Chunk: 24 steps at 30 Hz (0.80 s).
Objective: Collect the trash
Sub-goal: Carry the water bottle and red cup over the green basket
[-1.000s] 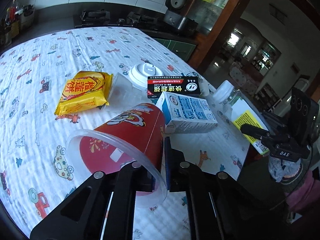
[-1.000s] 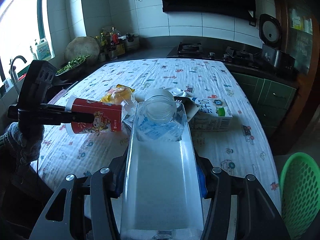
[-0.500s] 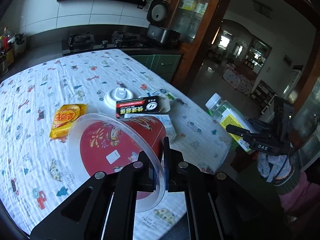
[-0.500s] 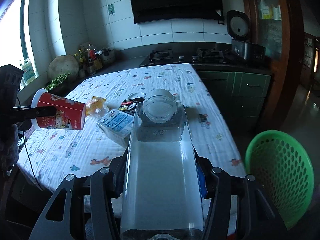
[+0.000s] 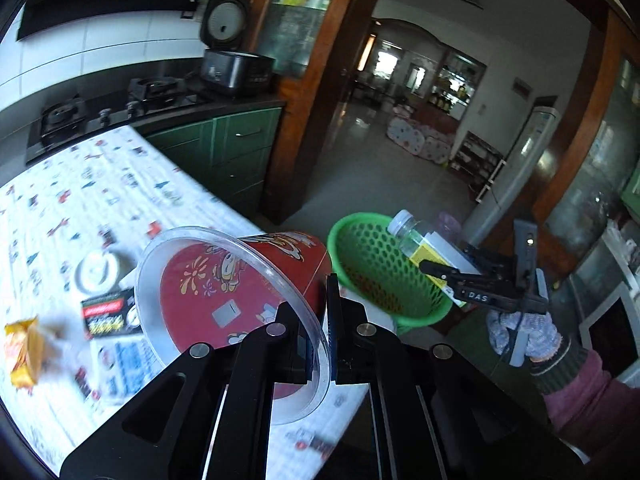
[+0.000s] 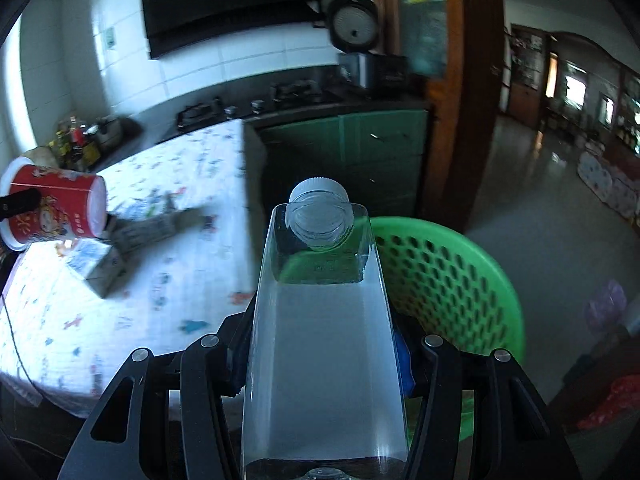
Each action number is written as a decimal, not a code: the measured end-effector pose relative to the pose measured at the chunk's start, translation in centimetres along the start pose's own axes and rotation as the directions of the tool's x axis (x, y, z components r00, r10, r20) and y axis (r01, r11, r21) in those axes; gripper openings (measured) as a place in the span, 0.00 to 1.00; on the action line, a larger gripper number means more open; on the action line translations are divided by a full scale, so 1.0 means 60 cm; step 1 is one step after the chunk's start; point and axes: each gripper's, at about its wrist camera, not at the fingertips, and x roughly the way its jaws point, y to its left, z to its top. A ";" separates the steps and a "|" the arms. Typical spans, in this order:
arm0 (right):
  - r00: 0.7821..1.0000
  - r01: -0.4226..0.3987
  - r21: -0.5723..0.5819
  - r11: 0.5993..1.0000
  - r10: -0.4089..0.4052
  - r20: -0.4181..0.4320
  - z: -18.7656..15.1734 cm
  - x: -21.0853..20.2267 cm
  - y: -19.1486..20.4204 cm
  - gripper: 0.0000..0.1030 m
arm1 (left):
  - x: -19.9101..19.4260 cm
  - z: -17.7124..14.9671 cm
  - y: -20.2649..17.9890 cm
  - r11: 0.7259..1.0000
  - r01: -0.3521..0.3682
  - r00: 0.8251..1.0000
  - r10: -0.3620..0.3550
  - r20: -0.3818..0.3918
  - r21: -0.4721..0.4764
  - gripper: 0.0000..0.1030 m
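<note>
My left gripper (image 5: 320, 312) is shut on the rim of a red paper cup (image 5: 240, 280) with a clear lid and holds it in the air over the table's near edge; the cup also shows in the right wrist view (image 6: 56, 204). My right gripper (image 6: 324, 344) is shut on a clear square plastic bottle (image 6: 324, 320) with a white cap, held over the rim of the green basket (image 6: 452, 276). In the left wrist view the bottle (image 5: 428, 248) hangs just above the basket (image 5: 372, 264), which stands on the floor beside the table.
On the patterned tablecloth (image 5: 100, 200) lie a white lid (image 5: 98, 272), a black box (image 5: 106, 316), a blue-white milk carton (image 5: 120, 364) and a yellow snack packet (image 5: 24, 352). The carton also shows in the right wrist view (image 6: 96, 264). Green cabinets (image 6: 360, 148) stand behind.
Both grippers have swung right, away from the table toward the green basket. The bottle is now over the basket's rim; the cup has lifted and moved to the table's edge.
</note>
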 end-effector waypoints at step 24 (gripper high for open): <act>0.884 0.178 0.155 0.972 -0.089 -0.459 -0.057 0.242 -0.153 0.51 | 0.227 0.052 -0.093 0.994 0.087 0.981 -0.075 -0.177 0.062 0.04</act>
